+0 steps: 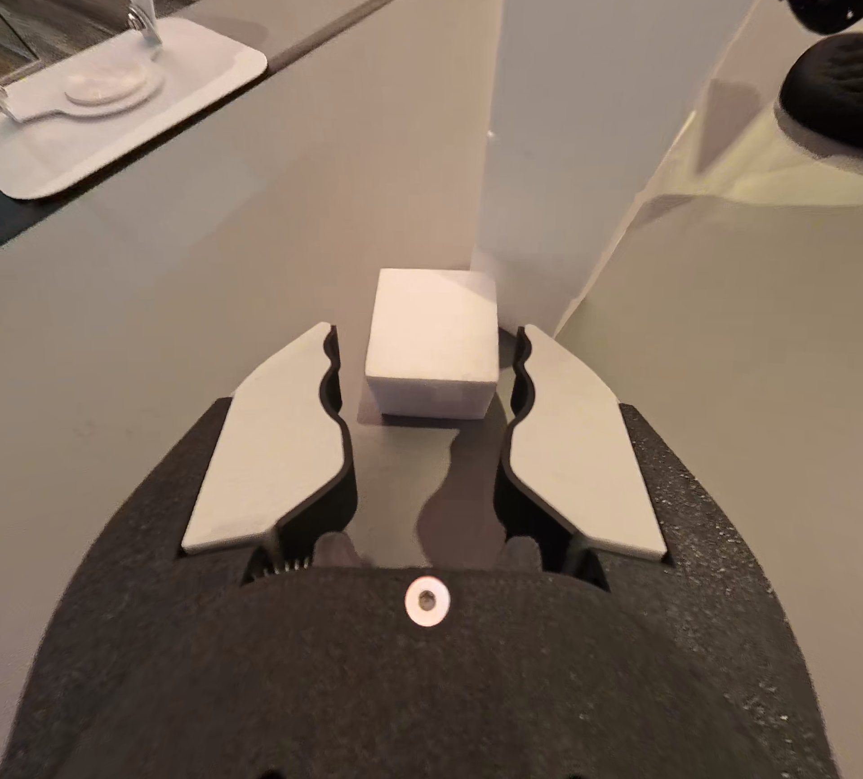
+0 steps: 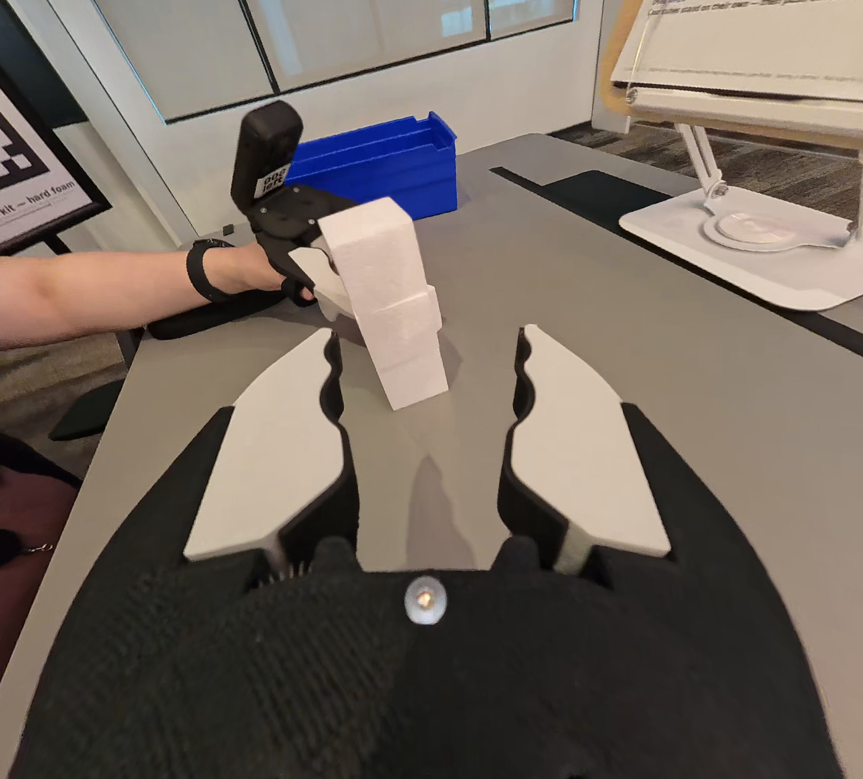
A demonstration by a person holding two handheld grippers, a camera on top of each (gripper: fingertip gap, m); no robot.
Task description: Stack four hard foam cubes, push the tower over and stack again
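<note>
In the left wrist view, the left gripper has its jaws spread wide with nothing clamped. A single white foam cube lies on the grey table at the centre of the frame, right between the fingertips, with a gap on each side. Just behind it, running up the upper middle of the frame, stands the tall white tower of cubes.

In the right wrist view, the right gripper is likewise wide open and empty. The tower stands at the centre of the frame, just beyond and between its fingertips, untouched by them. The stack looks uneven, with its blocks offset. The left gripper, held by a person's hand, sits low at the tower's left. A blue bin rests behind, in the upper middle. A white stand holding a printed sheet fills the upper right.
</note>
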